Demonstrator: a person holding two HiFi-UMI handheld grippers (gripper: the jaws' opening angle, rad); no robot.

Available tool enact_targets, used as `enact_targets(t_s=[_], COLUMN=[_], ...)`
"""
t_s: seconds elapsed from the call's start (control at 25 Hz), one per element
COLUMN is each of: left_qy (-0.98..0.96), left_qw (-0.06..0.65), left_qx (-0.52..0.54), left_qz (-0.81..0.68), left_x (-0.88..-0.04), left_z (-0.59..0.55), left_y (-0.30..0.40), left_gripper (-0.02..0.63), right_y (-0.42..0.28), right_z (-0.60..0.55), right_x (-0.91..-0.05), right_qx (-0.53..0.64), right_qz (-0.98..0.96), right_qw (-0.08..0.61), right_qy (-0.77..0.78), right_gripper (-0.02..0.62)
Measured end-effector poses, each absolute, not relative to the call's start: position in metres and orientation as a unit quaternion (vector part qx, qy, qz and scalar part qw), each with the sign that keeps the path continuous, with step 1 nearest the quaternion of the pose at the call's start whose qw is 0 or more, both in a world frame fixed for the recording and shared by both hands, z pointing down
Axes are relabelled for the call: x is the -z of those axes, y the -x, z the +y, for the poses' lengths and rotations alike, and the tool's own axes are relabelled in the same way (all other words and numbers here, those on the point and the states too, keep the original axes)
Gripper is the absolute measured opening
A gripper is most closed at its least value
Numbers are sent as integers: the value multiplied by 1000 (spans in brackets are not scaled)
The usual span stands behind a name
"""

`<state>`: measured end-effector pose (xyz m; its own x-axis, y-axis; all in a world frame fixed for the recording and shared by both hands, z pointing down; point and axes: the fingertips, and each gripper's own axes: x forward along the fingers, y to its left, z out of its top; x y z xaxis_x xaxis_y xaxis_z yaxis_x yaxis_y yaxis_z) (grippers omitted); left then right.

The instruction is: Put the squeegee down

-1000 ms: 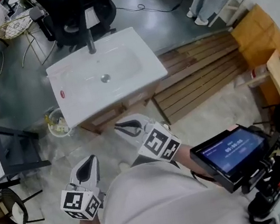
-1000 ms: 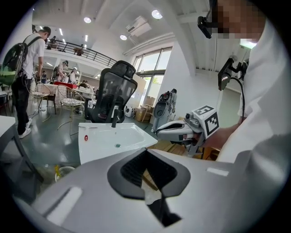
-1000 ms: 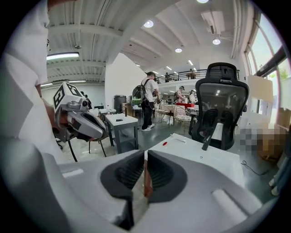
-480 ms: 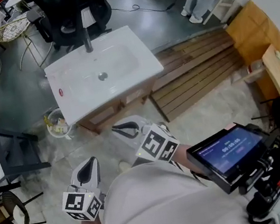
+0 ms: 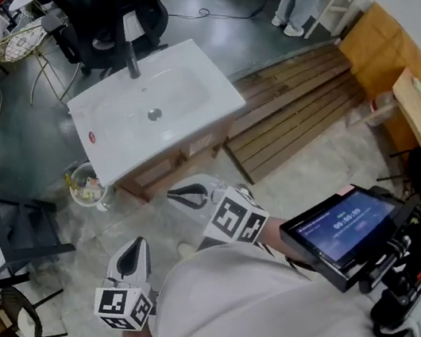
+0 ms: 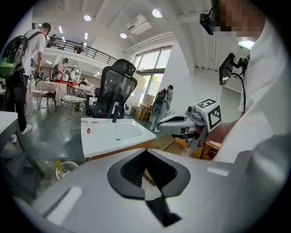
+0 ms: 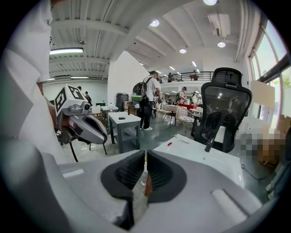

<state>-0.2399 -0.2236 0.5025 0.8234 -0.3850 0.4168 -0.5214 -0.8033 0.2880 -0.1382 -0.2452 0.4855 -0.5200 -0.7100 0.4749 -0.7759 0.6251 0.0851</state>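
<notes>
No squeegee is between either pair of jaws. My left gripper (image 5: 135, 251) hangs shut and empty close to my body, low on the left; its pads meet in the left gripper view (image 6: 146, 154). My right gripper (image 5: 188, 196) is shut and empty too, a little ahead and pointing at the white sink (image 5: 213, 116). A small red object (image 5: 94, 139) lies on the sink's left rim; I cannot tell what it is. It is visible in the left gripper view (image 6: 88, 131) and the right gripper view (image 7: 169, 144). Each gripper is in the other's view: right (image 6: 176, 123), left (image 7: 86, 126).
The sink has a dark faucet (image 5: 132, 60) at its back and a black office chair (image 5: 107, 16) behind it. A waste basket (image 5: 84, 186) stands at its left corner, wooden slats (image 5: 297, 112) on the right. A screen on a mount (image 5: 342, 227) is by my right side.
Both grippers have drifted slightly in the head view, and the view itself has shifted a little. The jaws stay shut and empty throughout.
</notes>
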Motion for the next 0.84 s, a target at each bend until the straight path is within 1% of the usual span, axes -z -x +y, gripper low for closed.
enact_targets(t_s=[0.4, 0.68, 0.84], left_qy=[-934, -934, -933], left_qw=[199, 196, 192], left_qx=[-179, -186, -190], left_qz=[-237, -235, -236], left_x=[-507, -513, -514], left_z=[-230, -255, -259], left_y=[228, 202, 199], left_gripper=[8, 8, 8], right_y=[123, 94, 88], right_z=[-248, -271, -272], right_x=[-487, -490, -490], right_qx=[-70, -68, -66], right_qz=[-862, -860, -859], right_qw=[249, 250, 249], right_qy=[-435, -439, -442], right_gripper=[17, 17, 17])
